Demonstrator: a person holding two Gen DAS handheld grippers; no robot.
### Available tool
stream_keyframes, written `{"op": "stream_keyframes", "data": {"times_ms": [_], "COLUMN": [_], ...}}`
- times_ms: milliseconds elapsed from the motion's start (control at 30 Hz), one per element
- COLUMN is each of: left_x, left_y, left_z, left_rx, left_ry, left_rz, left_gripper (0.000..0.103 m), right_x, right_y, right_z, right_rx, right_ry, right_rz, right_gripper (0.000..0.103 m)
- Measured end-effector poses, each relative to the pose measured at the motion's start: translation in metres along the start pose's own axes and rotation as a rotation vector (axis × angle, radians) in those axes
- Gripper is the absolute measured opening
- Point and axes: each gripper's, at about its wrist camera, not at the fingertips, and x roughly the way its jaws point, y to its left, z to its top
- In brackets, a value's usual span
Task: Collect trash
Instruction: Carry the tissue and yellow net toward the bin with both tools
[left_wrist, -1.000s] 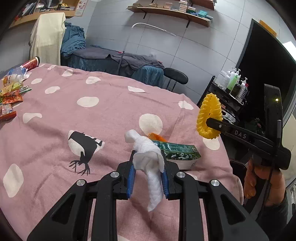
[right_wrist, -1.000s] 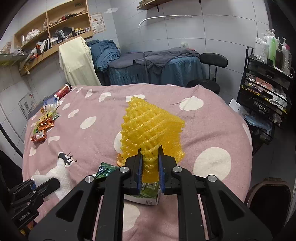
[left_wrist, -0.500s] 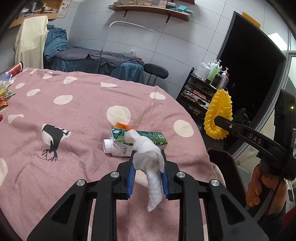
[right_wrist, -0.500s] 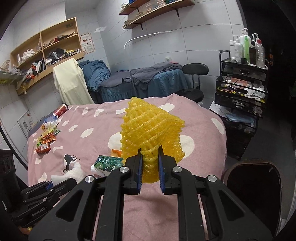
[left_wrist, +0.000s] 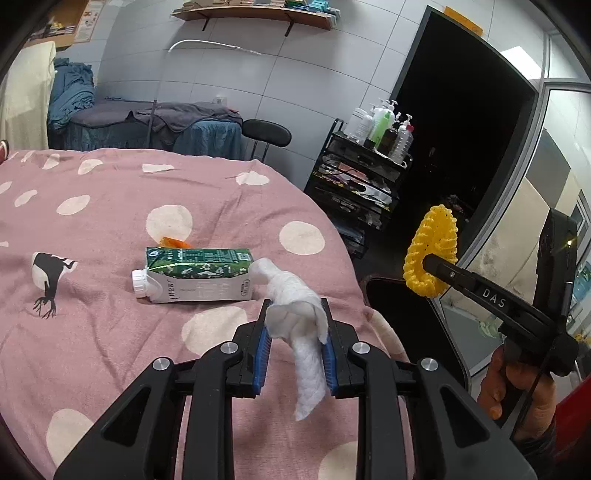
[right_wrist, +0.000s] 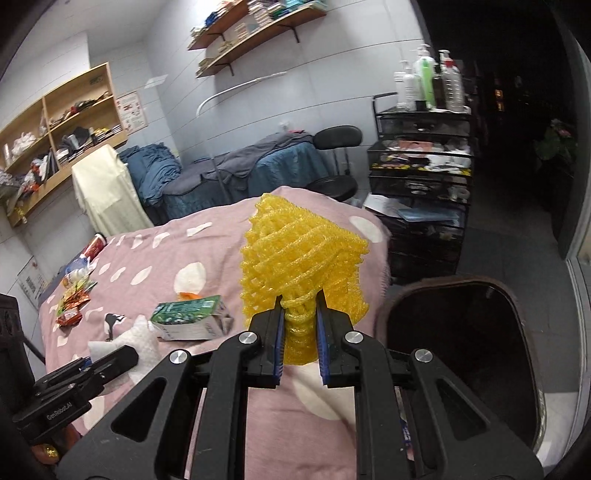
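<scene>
Snacks (right_wrist: 72, 299): small wrappers lie far from the bin, at the far side of the bed (left_wrist: 110, 206). I leave them for later.

Carton (left_wrist: 194, 273): it lies flat on the bed, near the bin side, cap pointing away from the bin. An orange bit (left_wrist: 175, 242) peeks out just behind it. I think both are trash to get on another trip.

Left gripper (left_wrist: 295, 334): my fingers are squeezed on a white tissue (left_wrist: 297, 325). One end sticks up and one end hangs down. It is over the bed edge, just beside the bin, not over it yet.

Right gripper (right_wrist: 299, 328): my fingers are pinched tight on a yellow net (right_wrist: 301, 258). Only a thin bunch is between them, and the rest fans out wide above. It is near the bin, over the bed edge.

Bin (right_wrist: 461, 284): dark and open, on the floor next to the bed.

How I do it well: I want to bring each thing right over the dark hole before I let go. The net is wide and light, so I should go low or it may catch the rim. The tissue is soft and may stick to a pad, so I open wide.
</scene>
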Motion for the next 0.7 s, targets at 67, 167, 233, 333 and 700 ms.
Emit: {"op": "stream_keyframes", "data": {"times_ms": [67,167,233,333,700], "left_x": [0.002,0.007,0.011,0.015,0.027], "left_y": [-0.008,-0.018,-0.023,-0.032,-0.054], "left_z": [-0.001,-0.005,-0.007,-0.009,-0.014], "left_rx": [0.014,0.037,0.047,0.063,0.105], "left_ry": [0.007,0.02,0.029,0.041,0.073], "left_rz": [-0.015,-0.034,-0.046,-0.056,-0.085], "left_gripper": [0.024,0.024,0.024,0.024,0.024], "right_x": [-0.003,-0.007,-0.009,-0.01,0.014], "right_y": [-0.012,-0.031,-0.045,-0.059,-0.105], "right_z": [-0.004,-0.011,-0.016,-0.021,-0.042], "right_rx": [0.022,0.056,0.081,0.104,0.174], "right_ry": [0.0,0.004,0.013,0.021,0.107], "right_rz": [-0.028,-0.074,-0.103,-0.143,-0.235], "right_gripper": [0.015,0.015,0.015,0.015,0.016]}}
